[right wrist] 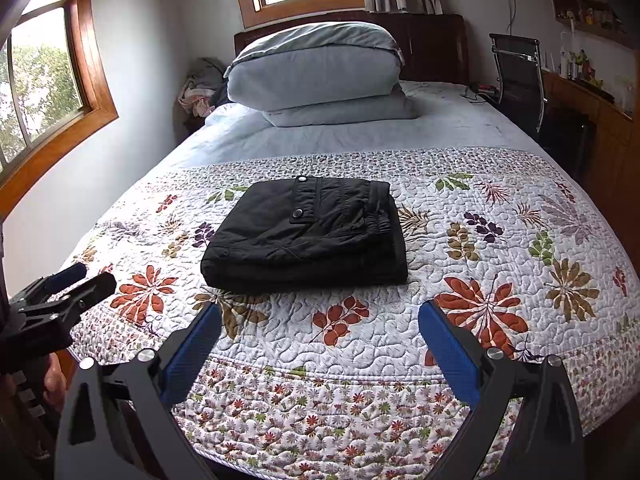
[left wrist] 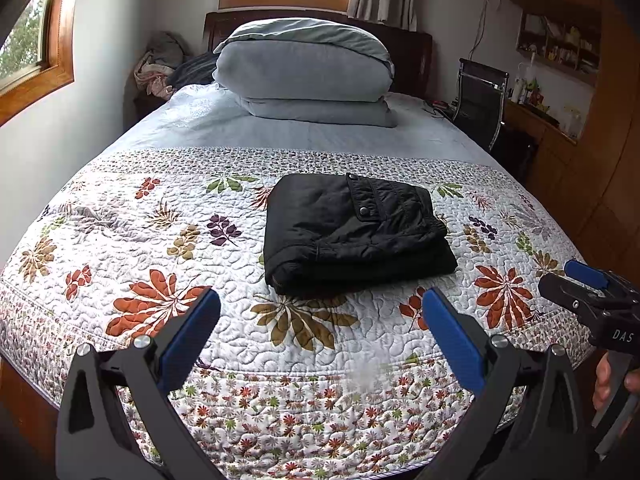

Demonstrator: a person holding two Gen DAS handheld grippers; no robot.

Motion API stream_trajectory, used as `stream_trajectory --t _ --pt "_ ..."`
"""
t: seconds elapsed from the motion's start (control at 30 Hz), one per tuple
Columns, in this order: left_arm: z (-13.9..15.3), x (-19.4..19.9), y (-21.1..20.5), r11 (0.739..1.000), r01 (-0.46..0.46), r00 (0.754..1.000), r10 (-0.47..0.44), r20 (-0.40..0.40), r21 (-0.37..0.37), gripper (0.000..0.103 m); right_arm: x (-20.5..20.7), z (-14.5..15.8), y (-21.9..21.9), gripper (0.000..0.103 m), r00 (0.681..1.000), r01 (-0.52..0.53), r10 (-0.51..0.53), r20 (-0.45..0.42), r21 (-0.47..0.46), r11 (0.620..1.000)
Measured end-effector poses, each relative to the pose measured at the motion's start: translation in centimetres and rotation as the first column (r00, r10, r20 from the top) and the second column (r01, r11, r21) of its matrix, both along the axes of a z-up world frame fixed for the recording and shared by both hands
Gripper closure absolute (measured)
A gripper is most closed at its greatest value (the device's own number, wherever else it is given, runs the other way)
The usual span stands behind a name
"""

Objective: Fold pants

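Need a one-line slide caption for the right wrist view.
Black pants lie folded on the floral quilt; right gripper open and empty, short of them.

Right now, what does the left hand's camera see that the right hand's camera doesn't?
Only the left wrist view shows the right gripper from outside, at its right edge, plus open shelves full of small items.

Only the right wrist view shows the left gripper from outside, at its left edge, and more of the side window.

Both show the black pants folded in a neat bundle on the floral quilt, stacked grey pillows and a black chair. Each camera's own fingers stand wide apart, holding nothing.
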State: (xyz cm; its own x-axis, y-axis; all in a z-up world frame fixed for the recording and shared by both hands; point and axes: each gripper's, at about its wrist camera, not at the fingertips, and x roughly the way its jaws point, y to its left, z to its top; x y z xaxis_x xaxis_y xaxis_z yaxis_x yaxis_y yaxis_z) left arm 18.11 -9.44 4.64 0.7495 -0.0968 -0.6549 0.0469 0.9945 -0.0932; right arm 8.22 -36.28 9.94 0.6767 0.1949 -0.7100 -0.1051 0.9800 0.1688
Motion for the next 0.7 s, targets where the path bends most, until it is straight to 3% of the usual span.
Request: stream_trajectory --t 0.7 --pt "0.06 0.13 0.09 1.0 -0.006 1.0 0.006 -0.002 0.017 0.003 -0.02 0.07 -0.08 0.004 1.0 0.002 -0.002 -0.002 -0.004 1.0"
